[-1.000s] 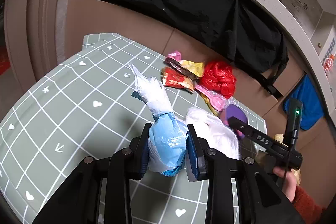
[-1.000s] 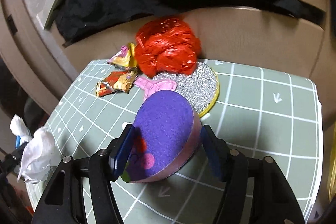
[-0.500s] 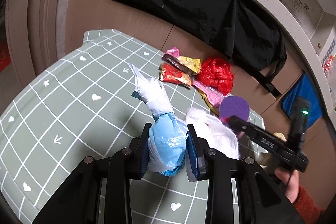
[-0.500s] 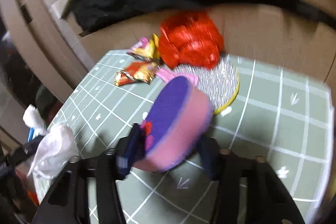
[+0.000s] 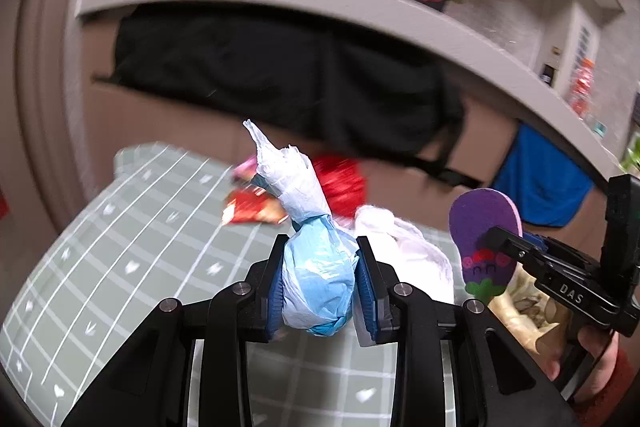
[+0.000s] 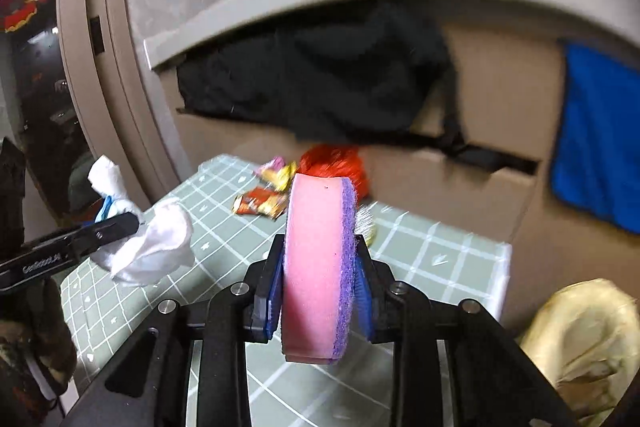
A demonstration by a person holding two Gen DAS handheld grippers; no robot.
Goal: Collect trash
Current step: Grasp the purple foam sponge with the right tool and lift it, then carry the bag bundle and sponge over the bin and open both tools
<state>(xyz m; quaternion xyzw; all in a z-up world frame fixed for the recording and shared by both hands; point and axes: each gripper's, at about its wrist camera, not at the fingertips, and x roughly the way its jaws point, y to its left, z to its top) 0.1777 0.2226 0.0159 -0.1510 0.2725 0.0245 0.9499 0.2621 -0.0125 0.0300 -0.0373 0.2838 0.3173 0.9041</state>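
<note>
while the left gripper [image 5: 319, 283] clamped its fingers on a blue-and-white plastic bundle [image 5: 316, 267] above the desk [image 5: 132, 267], the right gripper [image 6: 318, 291] fingers were closing, pressing a pink-and-purple sponge [image 6: 316, 267] upright between them; wrappers [image 6: 260, 203] lay beyond.

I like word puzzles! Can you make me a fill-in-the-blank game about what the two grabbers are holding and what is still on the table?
1. The left gripper squeezes a crumpled bag that is white and ____.
2. The right gripper holds a sponge with one purple face and a ____ body.
3. The shiny crumpled bag at the table's far edge is ____.
4. The cloth hanging at the right is ____.

Missing words: blue; pink; red; blue
</note>
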